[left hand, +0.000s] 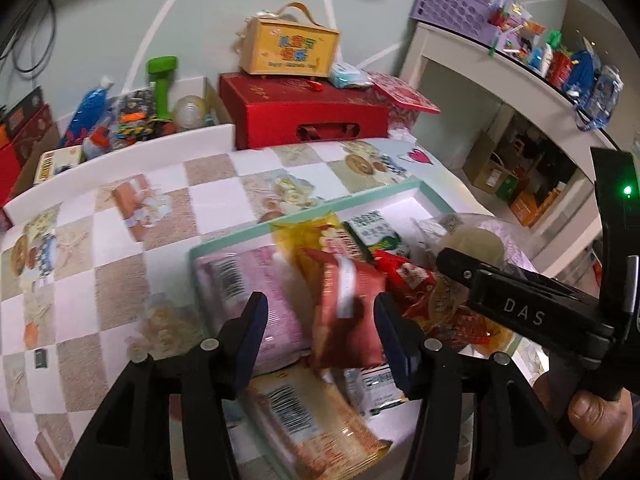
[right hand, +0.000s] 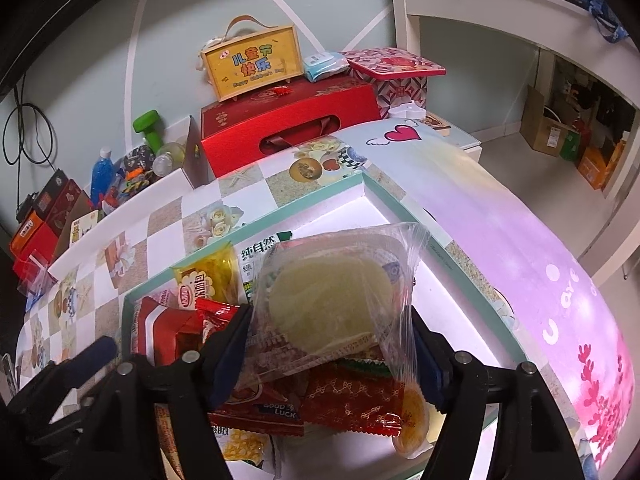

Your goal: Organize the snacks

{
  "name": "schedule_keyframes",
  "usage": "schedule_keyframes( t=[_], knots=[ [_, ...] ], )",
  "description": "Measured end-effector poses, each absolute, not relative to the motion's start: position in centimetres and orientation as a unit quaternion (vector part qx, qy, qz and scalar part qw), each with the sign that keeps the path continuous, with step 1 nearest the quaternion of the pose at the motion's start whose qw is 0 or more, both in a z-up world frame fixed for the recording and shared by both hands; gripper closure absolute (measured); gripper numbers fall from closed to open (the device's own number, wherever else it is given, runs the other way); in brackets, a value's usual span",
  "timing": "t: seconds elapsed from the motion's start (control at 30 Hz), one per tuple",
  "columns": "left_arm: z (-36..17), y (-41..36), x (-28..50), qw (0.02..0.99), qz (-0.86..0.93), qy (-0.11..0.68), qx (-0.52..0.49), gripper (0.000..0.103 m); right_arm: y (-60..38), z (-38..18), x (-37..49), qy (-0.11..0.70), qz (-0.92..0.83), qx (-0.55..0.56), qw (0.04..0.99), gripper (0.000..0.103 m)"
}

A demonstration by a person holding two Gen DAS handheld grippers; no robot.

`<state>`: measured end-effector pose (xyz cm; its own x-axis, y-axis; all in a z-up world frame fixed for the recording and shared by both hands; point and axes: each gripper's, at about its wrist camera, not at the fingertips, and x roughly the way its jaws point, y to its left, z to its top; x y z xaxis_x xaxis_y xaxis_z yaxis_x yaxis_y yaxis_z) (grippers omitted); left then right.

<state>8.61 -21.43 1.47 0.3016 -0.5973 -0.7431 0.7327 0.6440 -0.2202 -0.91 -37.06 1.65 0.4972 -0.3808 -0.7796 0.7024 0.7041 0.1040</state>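
A shallow white box with a teal rim (left hand: 372,196) (right hand: 384,196) lies on the table and holds several snack packets. My left gripper (left hand: 320,320) is open above it, its fingers on either side of a brown-red packet (left hand: 348,312), beside a pink packet (left hand: 256,288). My right gripper (right hand: 332,340) is shut on a clear-wrapped pale round pastry (right hand: 332,300), held over the box above red packets (right hand: 352,404). The right gripper also shows at the right of the left wrist view (left hand: 520,300).
A red gift box (left hand: 308,116) (right hand: 288,120) with a yellow handled box (left hand: 292,48) (right hand: 252,60) on top stands behind the table. Toys and bottles (left hand: 132,120) lie at the back left. A white shelf (left hand: 520,80) is at the right.
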Motion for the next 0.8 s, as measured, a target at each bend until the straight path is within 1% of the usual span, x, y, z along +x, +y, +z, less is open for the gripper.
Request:
schedule_keyframes(
  t=[0.03, 0.1, 0.17, 0.23, 0.3, 0.37, 0.47, 0.53, 0.67, 0.7, 0.8],
  knots=[
    [1.6, -20.9, 8.8, 0.807, -0.407, 0.42, 0.077, 0.038, -37.0, 1.7, -0.9, 0.385, -0.323, 0.209, 0.839, 0.026],
    [1.6, -20.0, 9.2, 0.814, -0.394, 0.422, 0.068, 0.034, -37.0, 1.7, -0.9, 0.385, -0.321, 0.21, 0.839, 0.018],
    [1.5, -19.2, 9.6, 0.819, -0.381, 0.425, 0.059, 0.032, -36.9, 1.7, -0.8, 0.384, -0.318, 0.211, 0.841, 0.013],
    [1.3, -18.6, 10.1, 0.826, -0.366, 0.426, 0.057, 0.025, -36.9, 1.8, -0.8, 0.384, -0.317, 0.21, 0.841, 0.011],
    [0.9, -18.2, 10.5, 0.832, -0.348, 0.429, 0.056, 0.019, -36.8, 1.7, -0.7, 0.385, -0.318, 0.208, 0.841, 0.006],
    [0.3, -17.9, 10.9, 0.834, -0.334, 0.436, 0.054, 0.018, -36.8, 1.7, -0.7, 0.384, -0.319, 0.208, 0.841, 0.0],
    [-0.5, -17.5, 11.5, 0.836, -0.314, 0.446, 0.053, 0.016, -36.8, 1.6, -0.8, 0.383, -0.32, 0.211, 0.841, 0.0],
    [-0.8, -17.3, 11.7, 0.841, -0.303, 0.445, 0.05, 0.01, -37.0, 1.6, -0.9, 0.381, -0.32, 0.215, 0.84, 0.0],
    [-1.0, -16.9, 11.9, 0.85, -0.289, 0.439, 0.039, 0.007, -37.1, 1.5, -1.2, 0.378, -0.324, 0.221, 0.839, 0.0],
    [-1.2, -16.8, 12.0, 0.85, -0.284, 0.442, 0.041, 0.0, -37.2, 1.5, -1.2, 0.378, -0.324, 0.222, 0.838, 0.0],
    [-1.7, -16.9, 12.2, 0.85, -0.274, 0.448, 0.048, 0.0, -37.3, 1.5, -1.3, 0.378, -0.326, 0.224, 0.837, 0.0]
  ],
)
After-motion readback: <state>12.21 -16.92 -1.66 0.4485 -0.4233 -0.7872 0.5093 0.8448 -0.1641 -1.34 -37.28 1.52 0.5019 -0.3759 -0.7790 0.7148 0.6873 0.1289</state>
